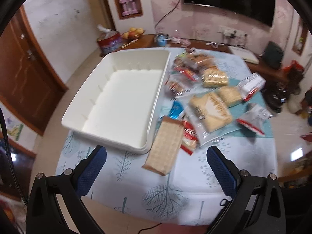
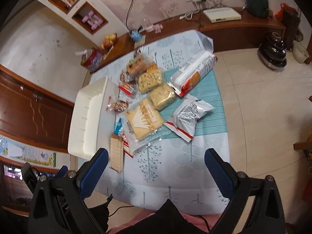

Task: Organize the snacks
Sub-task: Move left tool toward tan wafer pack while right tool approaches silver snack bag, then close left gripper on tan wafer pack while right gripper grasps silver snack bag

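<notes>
From the left wrist, the left gripper (image 1: 156,163) hangs with jaws spread wide and empty over the cracker sleeve (image 1: 164,146), which lies on the tablecloth (image 1: 175,185) just beside the empty white bin (image 1: 117,101), its long axis running toward and away from the camera. From the right wrist, the right gripper (image 2: 156,163) is likewise wide open and empty, the snack pile (image 2: 152,97) ahead; sorting looks barely begun, and the next move likely calls for closing across the sleeve's narrow width.

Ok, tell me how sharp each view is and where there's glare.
Left wrist view: motion blur smears the snacks, the bin is blown out white inside, and glare spots the floor at right. Right wrist view: sharper, mild blur on the snacks, foil bag glinting. Both bend straight lines at the edges.
</notes>
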### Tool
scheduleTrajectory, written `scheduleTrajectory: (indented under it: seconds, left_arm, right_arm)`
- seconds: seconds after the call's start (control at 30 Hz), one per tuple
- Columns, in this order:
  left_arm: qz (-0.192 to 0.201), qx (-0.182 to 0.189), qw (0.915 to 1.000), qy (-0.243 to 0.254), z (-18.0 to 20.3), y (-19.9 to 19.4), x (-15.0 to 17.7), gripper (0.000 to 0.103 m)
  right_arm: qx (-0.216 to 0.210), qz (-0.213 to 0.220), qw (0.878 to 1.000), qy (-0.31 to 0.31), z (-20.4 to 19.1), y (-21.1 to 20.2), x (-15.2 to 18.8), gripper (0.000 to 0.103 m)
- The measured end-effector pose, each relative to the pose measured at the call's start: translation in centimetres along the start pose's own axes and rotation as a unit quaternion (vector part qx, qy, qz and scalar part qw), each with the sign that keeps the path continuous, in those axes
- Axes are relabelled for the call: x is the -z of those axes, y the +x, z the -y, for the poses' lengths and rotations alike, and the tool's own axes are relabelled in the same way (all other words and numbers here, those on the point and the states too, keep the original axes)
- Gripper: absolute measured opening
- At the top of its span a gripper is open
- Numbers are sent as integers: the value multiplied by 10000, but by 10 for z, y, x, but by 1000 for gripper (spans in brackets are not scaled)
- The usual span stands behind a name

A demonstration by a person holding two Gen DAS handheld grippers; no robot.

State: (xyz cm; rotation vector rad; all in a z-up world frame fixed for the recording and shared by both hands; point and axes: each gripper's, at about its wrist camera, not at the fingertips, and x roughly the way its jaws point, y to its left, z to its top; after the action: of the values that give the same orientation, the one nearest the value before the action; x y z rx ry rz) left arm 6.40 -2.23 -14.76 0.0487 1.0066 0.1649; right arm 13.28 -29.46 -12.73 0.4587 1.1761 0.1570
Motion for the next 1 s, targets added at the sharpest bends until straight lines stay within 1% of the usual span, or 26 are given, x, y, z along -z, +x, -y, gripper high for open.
scheduleTrajectory:
  seconds: [0.1, 0.23, 0.33, 0.43, 0.57, 0.63, 0.73, 0.9, 0.97, 1.0]
  left_arm:
    - [-41, -176, 9998, -35, 8, 13, 12, 102]
    - [-79, -377, 9992, 42, 18, 32, 23, 102]
    - [-96, -502, 9986, 146, 27, 49, 27, 102]
    - [-131, -719, 9970, 256, 35, 68, 30, 102]
    - [-322, -1043, 9934, 348, 39, 95, 34, 102]
    - [-357, -1136, 9922, 376, 39, 106, 36, 102]
    - [-453, -1158, 9914, 410, 38, 119, 39, 102]
    - [-655, -1014, 9920, 376, 33, 137, 43, 102]
    - [-723, -906, 9928, 299, 30, 143, 43, 102]
    - [-689, -855, 9937, 241, 28, 143, 42, 102]
  right_arm:
    - [-34, -159, 9999, 12, 9, 12, -10, 99]
    - [-47, -365, 9992, 156, 23, 33, -22, 99]
    - [9, -455, 9985, 290, 31, 51, -30, 99]
    - [81, -569, 9971, 492, 41, 73, -38, 99]
    - [199, -615, 9957, 659, 53, 96, -44, 99]
    - [246, -644, 9952, 699, 57, 108, -46, 99]
    - [273, -648, 9950, 713, 61, 120, -49, 99]
    - [291, -700, 9944, 735, 68, 133, -54, 99]
    - [303, -718, 9945, 701, 69, 136, -56, 95]
    - [309, -742, 9943, 694, 69, 139, -57, 94]
